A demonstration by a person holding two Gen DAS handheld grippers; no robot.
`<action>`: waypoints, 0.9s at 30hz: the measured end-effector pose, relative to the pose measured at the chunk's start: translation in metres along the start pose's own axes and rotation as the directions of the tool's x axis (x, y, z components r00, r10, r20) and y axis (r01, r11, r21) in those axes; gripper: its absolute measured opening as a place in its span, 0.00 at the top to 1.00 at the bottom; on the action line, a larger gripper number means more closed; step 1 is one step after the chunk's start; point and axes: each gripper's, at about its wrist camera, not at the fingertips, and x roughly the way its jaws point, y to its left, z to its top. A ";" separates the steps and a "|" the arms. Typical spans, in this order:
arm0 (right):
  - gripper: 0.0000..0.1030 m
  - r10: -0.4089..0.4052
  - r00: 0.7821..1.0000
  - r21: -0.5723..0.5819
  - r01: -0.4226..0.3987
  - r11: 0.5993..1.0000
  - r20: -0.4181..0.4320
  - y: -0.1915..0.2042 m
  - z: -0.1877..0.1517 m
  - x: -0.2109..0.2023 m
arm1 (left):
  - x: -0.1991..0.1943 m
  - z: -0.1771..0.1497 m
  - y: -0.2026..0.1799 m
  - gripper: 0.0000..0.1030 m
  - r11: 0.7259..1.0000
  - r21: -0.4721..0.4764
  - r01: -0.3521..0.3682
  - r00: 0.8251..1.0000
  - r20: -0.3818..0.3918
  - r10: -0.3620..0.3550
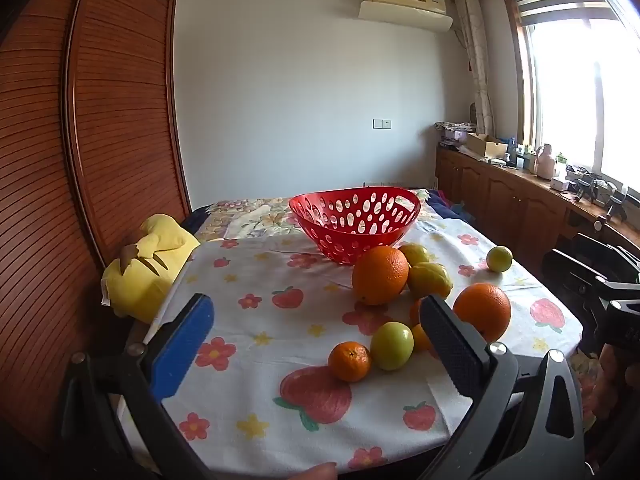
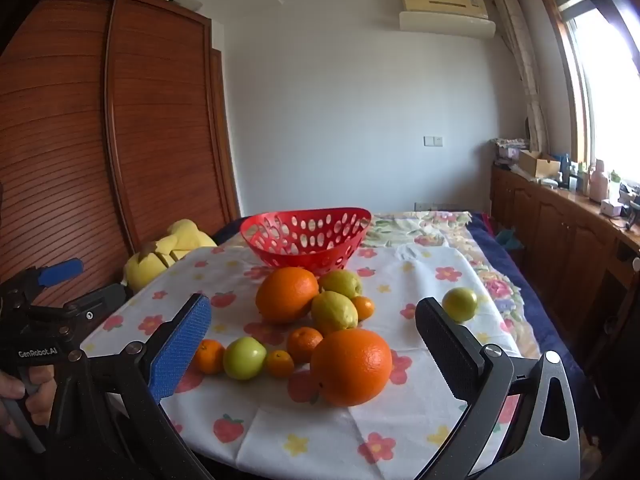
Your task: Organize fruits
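Both grippers released, jaws wide, nothing between pads. Left gripper (image 1: 316,344) and right gripper (image 2: 314,344) hover over the near edge of the table (image 2: 320,440), tilted slightly down. Red basket (image 2: 306,236) sits empty mid-table, toward the far side of the white fruit-print cloth. Fruit lies in a cluster just in front of it: far orange (image 2: 287,294) touching two lemons (image 2: 334,312), near orange (image 2: 351,366) closest to the near edge, green apple (image 2: 244,357) among small tangerines (image 2: 304,344). One lime (image 2: 460,304) lies apart toward the right edge. Yellow plush (image 2: 168,256) at left edge, off the cloth.
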 end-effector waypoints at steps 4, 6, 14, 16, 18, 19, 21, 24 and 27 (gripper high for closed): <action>0.00 0.003 1.000 -0.001 -0.003 1.000 0.010 0.002 -0.001 0.002 | 0.000 0.000 0.000 0.00 1.000 0.001 0.002 1.000 0.004 -0.002; 0.00 -0.001 1.000 0.000 0.001 1.000 0.012 0.002 -0.001 0.003 | 0.000 0.001 0.001 0.00 1.000 0.002 0.003 1.000 0.007 -0.003; 0.00 -0.011 1.000 -0.004 0.011 1.000 0.009 0.002 -0.001 0.002 | -0.006 0.002 -0.007 0.00 1.000 0.009 0.005 1.000 0.020 -0.005; 0.00 -0.015 1.000 -0.006 0.015 1.000 0.007 0.002 -0.001 0.002 | -0.009 0.002 -0.004 0.00 1.000 0.008 0.010 1.000 0.024 -0.010; 0.00 -0.015 1.000 -0.007 0.015 1.000 0.007 0.001 -0.001 -0.001 | -0.009 0.003 -0.003 0.00 1.000 0.008 0.012 1.000 0.025 -0.013; 0.00 -0.015 1.000 -0.008 0.015 1.000 0.008 0.002 -0.001 -0.001 | -0.009 0.003 -0.003 0.00 1.000 0.009 0.013 1.000 0.025 -0.013; 0.00 -0.017 1.000 -0.008 0.017 1.000 0.009 0.003 -0.002 -0.001 | -0.009 0.003 -0.003 0.00 1.000 0.008 0.013 1.000 0.025 -0.013; 0.00 -0.019 1.000 -0.009 0.019 1.000 0.007 0.003 -0.001 -0.001 | -0.009 0.003 -0.003 0.00 1.000 0.008 0.014 1.000 0.024 -0.014; 0.00 -0.017 1.000 -0.010 0.018 1.000 0.009 0.003 0.000 -0.004 | -0.009 0.003 -0.003 0.00 1.000 0.008 0.015 1.000 0.024 -0.015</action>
